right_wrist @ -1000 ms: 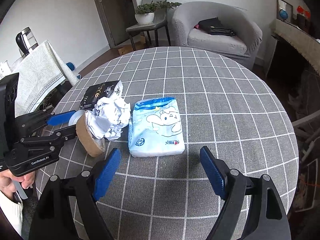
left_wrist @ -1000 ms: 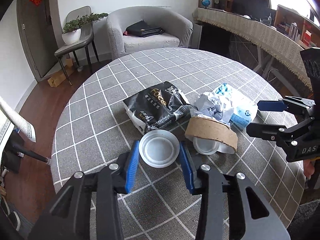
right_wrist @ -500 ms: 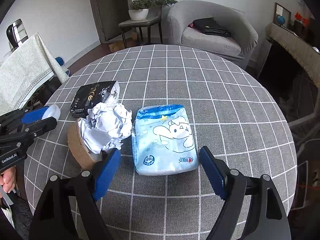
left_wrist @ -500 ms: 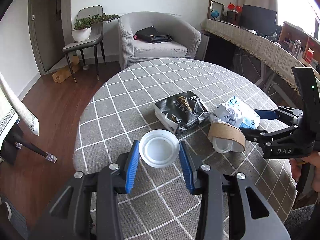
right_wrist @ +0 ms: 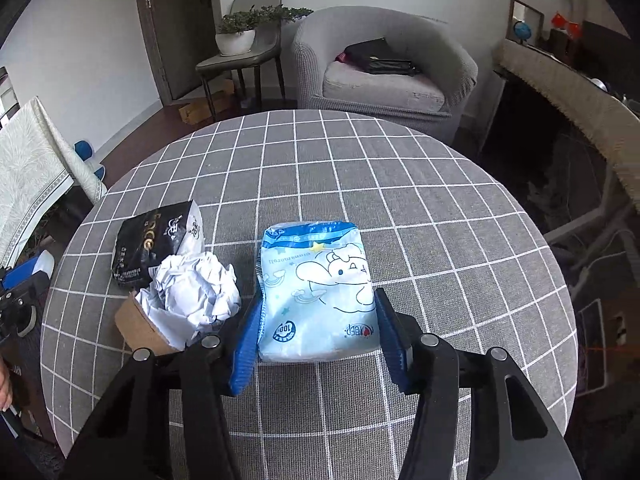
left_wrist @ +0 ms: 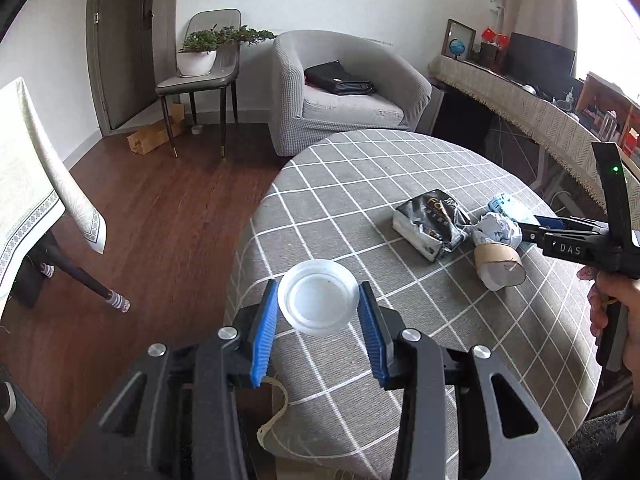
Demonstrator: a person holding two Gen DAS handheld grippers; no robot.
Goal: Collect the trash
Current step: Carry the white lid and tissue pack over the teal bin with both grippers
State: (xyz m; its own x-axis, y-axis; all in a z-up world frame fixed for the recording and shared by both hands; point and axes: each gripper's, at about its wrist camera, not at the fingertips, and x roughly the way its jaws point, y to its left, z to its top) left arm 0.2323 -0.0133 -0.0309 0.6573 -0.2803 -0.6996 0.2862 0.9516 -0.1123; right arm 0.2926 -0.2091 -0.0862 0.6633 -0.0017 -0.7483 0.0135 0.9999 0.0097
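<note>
left gripper (left_wrist: 318, 330) carried white lid (left_wrist: 318, 297) to table edge, right gripper (right_wrist: 318, 342) fingers closing around blue pack (right_wrist: 318, 292)

I log a grey tablecloth (right_wrist: 400, 208) with white grid lines; a pale blue tissue pack (right_wrist: 320, 292) printed with a white cartoon; a black wrapper (right_wrist: 152, 244) with gold lettering; white crumpled paper (right_wrist: 196, 288); a brown cardboard ring (left_wrist: 498, 264); a translucent white lid (left_wrist: 318, 296); blue gripper pads (right_wrist: 244, 344).
</note>
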